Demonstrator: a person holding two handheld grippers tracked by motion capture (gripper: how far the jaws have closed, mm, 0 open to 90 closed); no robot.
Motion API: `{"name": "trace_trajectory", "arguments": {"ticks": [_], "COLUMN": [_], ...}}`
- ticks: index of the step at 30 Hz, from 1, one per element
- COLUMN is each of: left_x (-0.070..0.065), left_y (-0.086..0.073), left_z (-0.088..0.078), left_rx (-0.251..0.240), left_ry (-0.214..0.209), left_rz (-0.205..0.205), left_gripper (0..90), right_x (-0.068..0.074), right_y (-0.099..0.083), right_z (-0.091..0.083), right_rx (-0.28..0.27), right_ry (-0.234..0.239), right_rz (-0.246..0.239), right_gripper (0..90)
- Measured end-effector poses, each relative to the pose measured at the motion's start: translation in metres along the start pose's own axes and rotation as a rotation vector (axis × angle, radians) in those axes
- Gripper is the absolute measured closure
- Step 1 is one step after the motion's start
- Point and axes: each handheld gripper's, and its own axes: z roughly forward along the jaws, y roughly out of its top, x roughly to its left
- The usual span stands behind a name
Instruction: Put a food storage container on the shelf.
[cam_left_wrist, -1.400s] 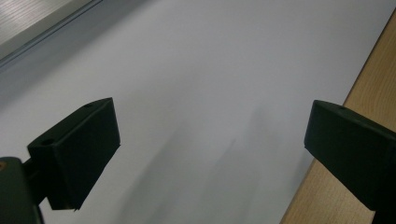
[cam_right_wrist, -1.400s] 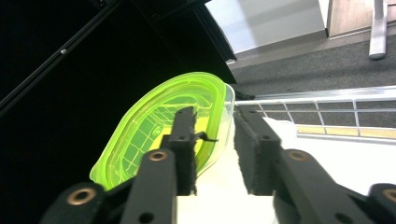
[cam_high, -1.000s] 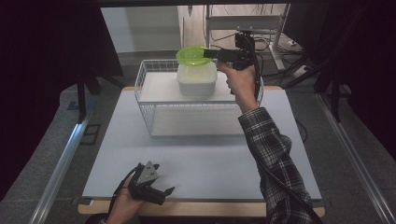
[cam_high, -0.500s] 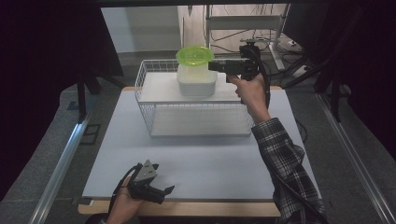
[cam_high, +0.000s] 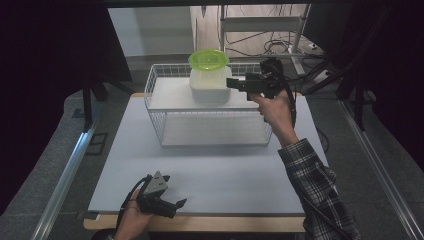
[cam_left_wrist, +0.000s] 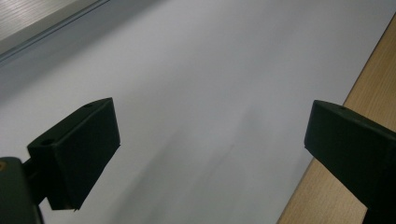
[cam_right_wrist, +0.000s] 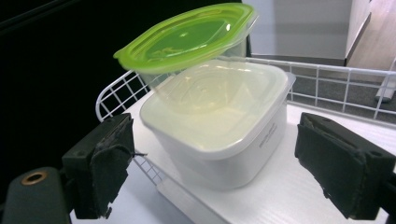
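Note:
A white square container (cam_high: 210, 85) stands on the white surface inside a wire basket (cam_high: 210, 127). A clear tub with a green lid (cam_high: 209, 59) rests tilted on top of it. My right gripper (cam_high: 232, 83) hovers just right of the white container (cam_right_wrist: 219, 121) and points at it. Its jaws have just been opening and now stand wide, with nothing between the pads (cam_right_wrist: 105, 163). The green lid (cam_right_wrist: 187, 35) sits above them. My left gripper (cam_high: 176, 207) rests open near the table's front edge, over bare mat (cam_left_wrist: 212, 112).
The basket's wire rim (cam_right_wrist: 327, 79) runs behind the containers. The grey mat (cam_high: 225, 170) lies in front of the basket, and the wooden table edge (cam_left_wrist: 327, 196) is beside my left gripper. Shelving and cables (cam_high: 270, 40) stand beyond the table.
My right gripper has drawn back from the green lid and sunk to the level of the white container. The left gripper has kept still.

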Motion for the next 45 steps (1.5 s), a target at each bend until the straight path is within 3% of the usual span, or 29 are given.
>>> {"name": "trace_trajectory", "arguments": {"ticks": [16, 25, 40, 45], "left_x": [0.0, 0.0, 0.002, 0.002], "left_y": [0.0, 0.0, -0.001, -0.001], "left_z": [0.0, 0.001, 0.0, 0.0], "left_rx": [0.003, 0.001, -0.016, -0.012], "left_ry": [0.002, 0.002, -0.006, -0.006], "left_rz": [0.009, 0.01, -0.006, -0.006], "left_gripper": [3.0, 3.0, 2.4, 2.3], "right_x": [0.019, 0.028, 0.028, 0.023], "right_y": [-0.029, -0.054, -0.11, -0.128], "right_z": [-0.013, -0.013, -0.013, -0.018], "right_rx": [0.026, 0.07, 0.135, 0.148], "right_ry": [0.026, 0.036, 0.03, 0.022], "right_rz": [-0.112, -0.168, -0.235, -0.233], "right_gripper": [8.5, 6.7, 1.9, 1.7]}}
